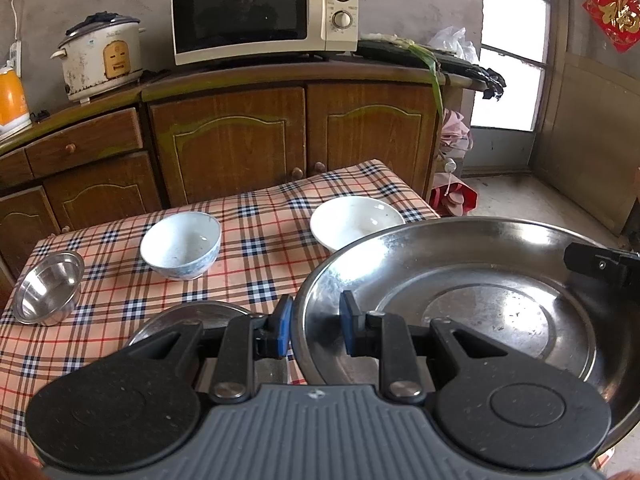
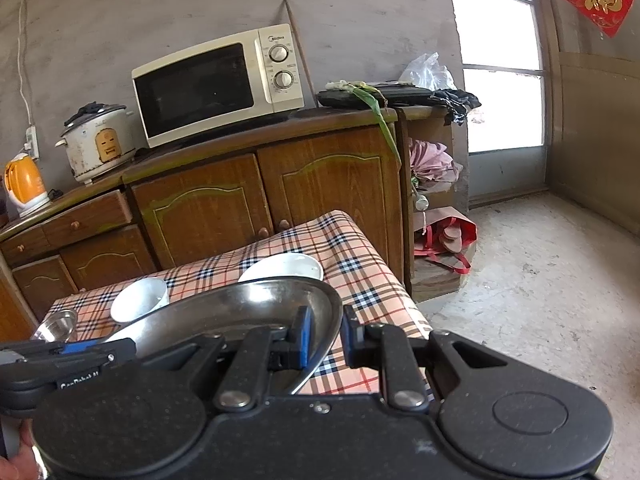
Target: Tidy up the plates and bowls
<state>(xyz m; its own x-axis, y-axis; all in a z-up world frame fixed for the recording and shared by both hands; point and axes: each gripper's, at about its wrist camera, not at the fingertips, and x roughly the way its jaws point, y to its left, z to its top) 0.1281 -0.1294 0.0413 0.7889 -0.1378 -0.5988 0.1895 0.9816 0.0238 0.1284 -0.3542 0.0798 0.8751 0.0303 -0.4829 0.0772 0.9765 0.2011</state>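
You hold a large steel plate between both grippers, lifted above the checked tablecloth. Your left gripper has its blue pads clamped on the plate's near-left rim, one pad outside and one inside the dish. Your right gripper is clamped the same way on the opposite rim; from the left wrist view its black finger shows at the plate's far right edge. On the cloth beyond the plate sit a white bowl with a bluish outside towards the left and a wider white bowl to its right, partly hidden by the plate's rim. A small steel bowl lies tilted near the table's left edge. A second steel plate rests on the cloth just under your left gripper's fingers. Behind the table stands a wooden cabinet carrying a microwave and a rice cooker
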